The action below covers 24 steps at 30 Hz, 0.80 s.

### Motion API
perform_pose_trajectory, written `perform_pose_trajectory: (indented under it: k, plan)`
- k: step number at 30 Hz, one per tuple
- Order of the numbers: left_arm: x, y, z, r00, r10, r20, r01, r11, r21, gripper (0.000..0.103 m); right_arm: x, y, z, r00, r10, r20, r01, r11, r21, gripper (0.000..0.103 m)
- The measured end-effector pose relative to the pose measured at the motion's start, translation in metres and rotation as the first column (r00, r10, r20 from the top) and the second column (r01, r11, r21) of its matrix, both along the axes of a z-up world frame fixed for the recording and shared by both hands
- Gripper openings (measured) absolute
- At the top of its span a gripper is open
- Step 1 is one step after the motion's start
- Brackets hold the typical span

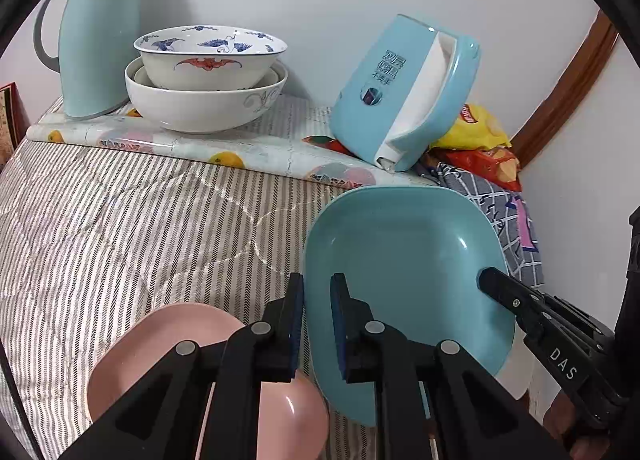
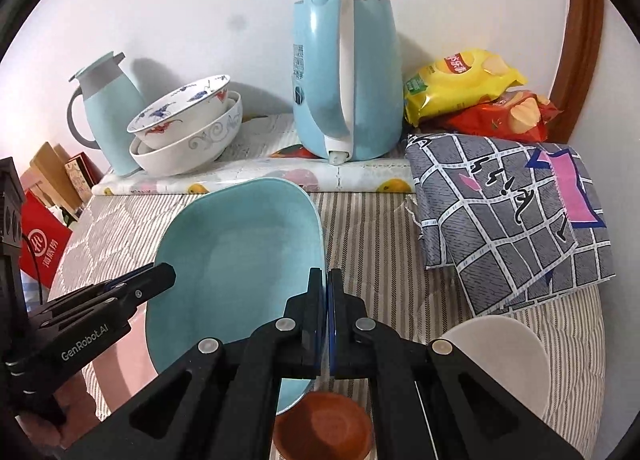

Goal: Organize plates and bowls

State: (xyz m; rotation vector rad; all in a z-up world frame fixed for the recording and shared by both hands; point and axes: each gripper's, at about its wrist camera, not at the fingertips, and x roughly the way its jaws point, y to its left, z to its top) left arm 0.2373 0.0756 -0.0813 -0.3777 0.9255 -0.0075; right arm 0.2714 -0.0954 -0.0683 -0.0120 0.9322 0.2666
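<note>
A light blue square plate [image 1: 404, 260] [image 2: 240, 256] is held tilted above the striped cloth. My right gripper [image 2: 325, 284] is shut on its right rim and shows in the left wrist view [image 1: 490, 278]. My left gripper [image 1: 318, 288] is open, its fingers either side of the plate's left rim; it shows in the right wrist view [image 2: 166, 270]. A pink plate [image 1: 180, 340] lies below the left gripper. A brown bowl [image 2: 322, 432] and a white bowl [image 2: 504, 356] sit near the right gripper. Two nested patterned bowls [image 1: 208, 76] [image 2: 188, 128] stand at the back.
A teal thermos jug [image 1: 100, 32] [image 2: 108, 108] and a blue kettle [image 1: 404, 92] [image 2: 344, 76] stand at the back by the wall. Snack bags [image 2: 476, 96] and a folded checked cloth [image 2: 512, 216] lie at right. Boxes [image 2: 44, 220] lie off the left edge.
</note>
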Motion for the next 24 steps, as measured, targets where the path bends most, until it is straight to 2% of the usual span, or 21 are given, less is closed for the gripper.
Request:
perform_pose_trajectory:
  k: [24]
  plan:
    - [-0.069, 0.012, 0.032, 0.997, 0.040, 0.068, -0.043, 0.998, 0.036, 0.007, -0.058, 0.012, 0.028, 0.998, 0.040, 0.041, -0.041, 0.998, 0.037, 0.002]
